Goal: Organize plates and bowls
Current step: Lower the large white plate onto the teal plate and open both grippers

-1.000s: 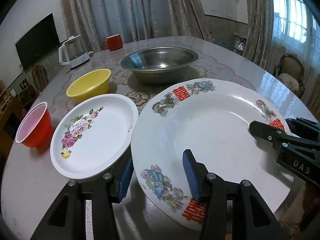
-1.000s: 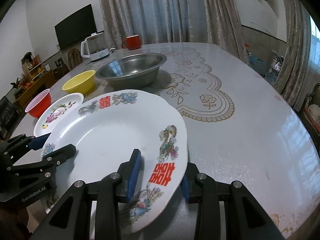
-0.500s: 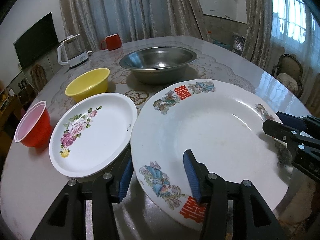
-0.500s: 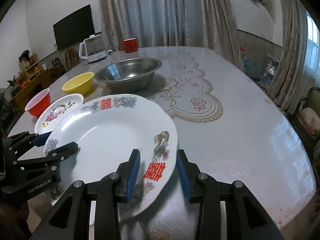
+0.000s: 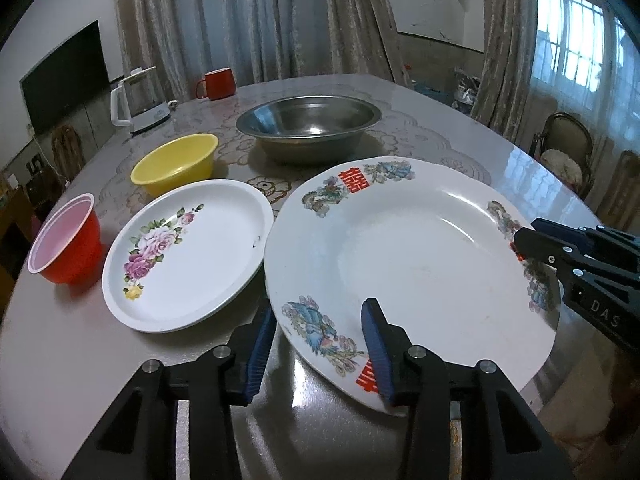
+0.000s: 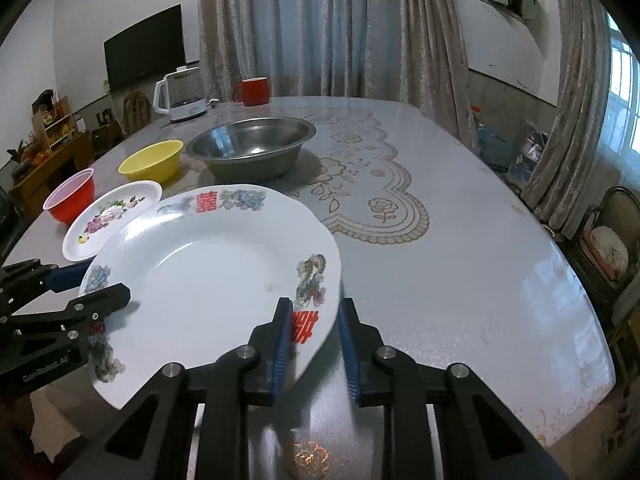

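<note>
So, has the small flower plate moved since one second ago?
No. The flower plate stays put, just in front of the yellow bowl.

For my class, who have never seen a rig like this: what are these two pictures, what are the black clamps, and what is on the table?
There is no robot. A person holds a two-fingered tool in each hand, each with a camera looking along its fingers. One picture is from the left tool, the other from the right tool. Both are closing, with the big plate's rim between their jaws. The table also holds a flowered plate, yellow bowl, red bowl, steel basin, kettle and mug.
</note>
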A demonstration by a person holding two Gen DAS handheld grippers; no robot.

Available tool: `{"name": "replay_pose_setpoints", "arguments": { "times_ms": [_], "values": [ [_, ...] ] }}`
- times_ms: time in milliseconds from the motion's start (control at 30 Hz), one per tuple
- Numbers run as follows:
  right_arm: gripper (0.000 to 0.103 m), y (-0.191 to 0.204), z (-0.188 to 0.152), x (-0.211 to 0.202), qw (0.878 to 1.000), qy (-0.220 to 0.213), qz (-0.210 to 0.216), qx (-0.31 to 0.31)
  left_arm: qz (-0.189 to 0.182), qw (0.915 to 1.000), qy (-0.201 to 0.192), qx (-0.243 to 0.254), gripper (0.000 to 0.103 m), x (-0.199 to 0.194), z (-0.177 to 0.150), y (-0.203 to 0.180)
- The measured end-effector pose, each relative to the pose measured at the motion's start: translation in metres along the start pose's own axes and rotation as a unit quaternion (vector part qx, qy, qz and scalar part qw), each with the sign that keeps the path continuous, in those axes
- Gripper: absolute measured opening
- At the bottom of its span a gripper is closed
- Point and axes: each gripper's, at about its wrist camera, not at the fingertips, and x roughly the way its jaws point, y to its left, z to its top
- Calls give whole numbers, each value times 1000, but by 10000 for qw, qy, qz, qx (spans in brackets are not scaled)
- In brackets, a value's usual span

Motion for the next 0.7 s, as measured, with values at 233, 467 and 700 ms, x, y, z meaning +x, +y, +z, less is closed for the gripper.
{"name": "replay_pose_setpoints", "arguments": {
  "times_ms": [233, 467, 700],
  "values": [
    [23, 1, 2, 5, 10000, -27, -55, -33, -39, 10000, 1, -33, 44, 3, 1, 0],
    [28, -1, 3, 6, 9998, -19, 52, 205, -98, 9999, -63, -110, 54, -5, -1, 6],
    [30, 5, 8, -11, 9986, -377, -271, 254, -75, 9973, -367, -633, 75, -29, -5, 38]
  ]
}}
